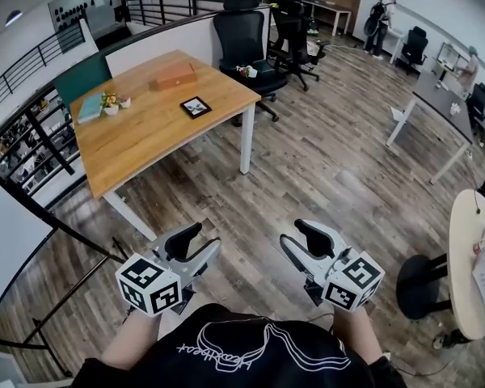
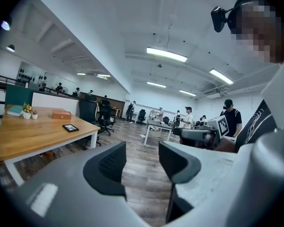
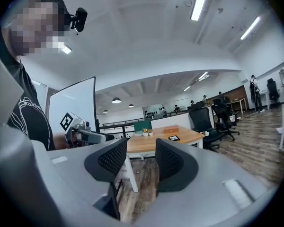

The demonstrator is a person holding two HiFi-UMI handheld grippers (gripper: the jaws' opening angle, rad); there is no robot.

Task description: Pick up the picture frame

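Well apart from both grippers, the picture frame lies flat on the wooden table (near its right edge). Left gripper and right gripper hover over the floor, jaws apart, empty.

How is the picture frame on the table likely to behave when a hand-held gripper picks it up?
The frame looks small, thin and straight-edged, so it is probably stiff and light. It lies flat on the smooth table, so it may slide when nudged and be hard to get under. Its face inside the dark border may be glazed, so it is possibly fragile.
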